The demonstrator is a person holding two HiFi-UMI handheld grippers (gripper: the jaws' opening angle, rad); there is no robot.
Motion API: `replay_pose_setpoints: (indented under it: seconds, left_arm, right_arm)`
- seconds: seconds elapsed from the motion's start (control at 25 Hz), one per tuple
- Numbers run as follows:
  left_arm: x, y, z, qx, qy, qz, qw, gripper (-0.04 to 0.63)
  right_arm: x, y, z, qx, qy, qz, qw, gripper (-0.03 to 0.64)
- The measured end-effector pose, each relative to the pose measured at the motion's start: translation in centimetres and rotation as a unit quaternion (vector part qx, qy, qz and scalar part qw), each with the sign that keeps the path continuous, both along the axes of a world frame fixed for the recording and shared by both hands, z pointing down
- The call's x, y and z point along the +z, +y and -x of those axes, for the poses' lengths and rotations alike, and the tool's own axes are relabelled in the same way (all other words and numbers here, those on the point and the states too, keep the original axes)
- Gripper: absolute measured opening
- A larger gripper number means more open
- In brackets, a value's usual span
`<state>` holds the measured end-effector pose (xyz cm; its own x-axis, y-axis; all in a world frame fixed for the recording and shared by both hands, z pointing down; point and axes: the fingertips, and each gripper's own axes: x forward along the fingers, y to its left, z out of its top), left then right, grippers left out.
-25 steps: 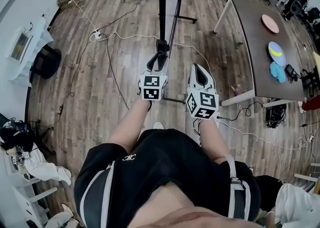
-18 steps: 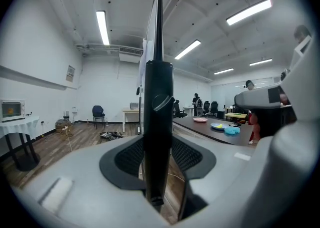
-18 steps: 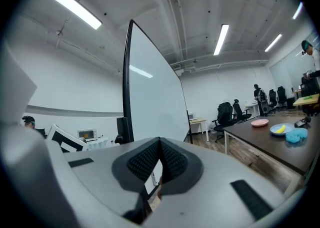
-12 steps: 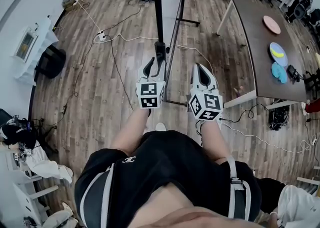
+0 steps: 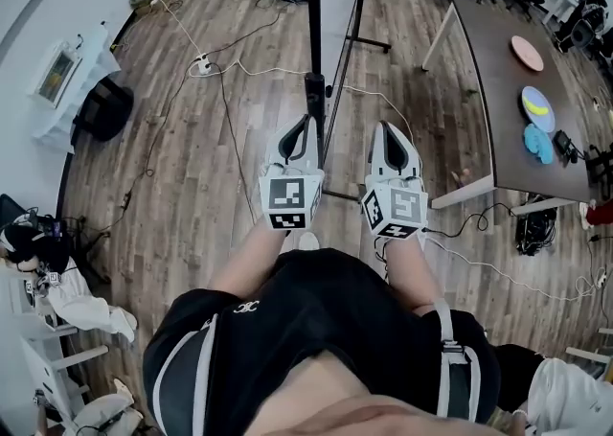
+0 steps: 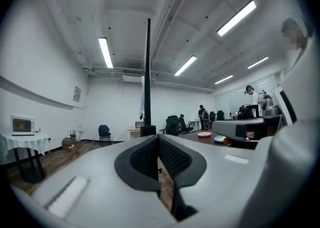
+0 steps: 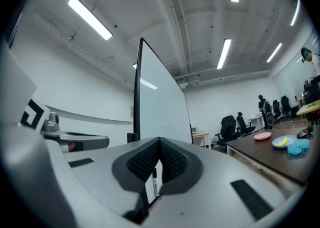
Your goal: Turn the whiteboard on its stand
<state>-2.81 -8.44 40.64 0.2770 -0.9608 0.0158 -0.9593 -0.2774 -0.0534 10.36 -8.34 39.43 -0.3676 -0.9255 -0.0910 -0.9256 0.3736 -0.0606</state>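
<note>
The whiteboard (image 5: 337, 3) is seen edge-on from above, a white panel in a black frame on a stand with a black post (image 5: 313, 22). From the right gripper view the whiteboard (image 7: 160, 101) rises just ahead, its white face turned right. My left gripper (image 5: 305, 127) points at the post's black clamp (image 5: 314, 91), a little short of it. Its jaws are shut with nothing between them, and the post (image 6: 147, 81) stands beyond the left gripper (image 6: 158, 139). My right gripper (image 5: 391, 132) is beside it, shut and empty, in front of the board's lower edge.
A dark table (image 5: 484, 89) with a pink plate (image 5: 527, 53) and other dishes stands at the right. White and black cables (image 5: 230, 70) run over the wooden floor. A white table with a microwave (image 5: 57, 75) is at the left. People and office chairs (image 6: 172, 124) are far back.
The left gripper's jaws, open by the post's clamp before, have closed. Both grippers sit slightly lower in the head view.
</note>
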Motion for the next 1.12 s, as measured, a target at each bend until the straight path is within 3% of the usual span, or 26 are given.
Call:
replay_pose_setpoints:
  seconds: [0.48, 1.12]
  left_arm:
    - [1.5, 1.7, -1.0, 0.017, -0.008, 0.025, 0.9995, 0.011]
    - [1.5, 3.1, -2.2, 0.030, -0.002, 0.023, 0.9993, 0.011]
  right_arm:
    - [0.7, 1.8, 0.0, 0.001, 0.004, 0.013, 1.000, 0.005]
    - [0.3, 3.0, -0.3, -0.002, 0.005, 0.006, 1.000, 0.005]
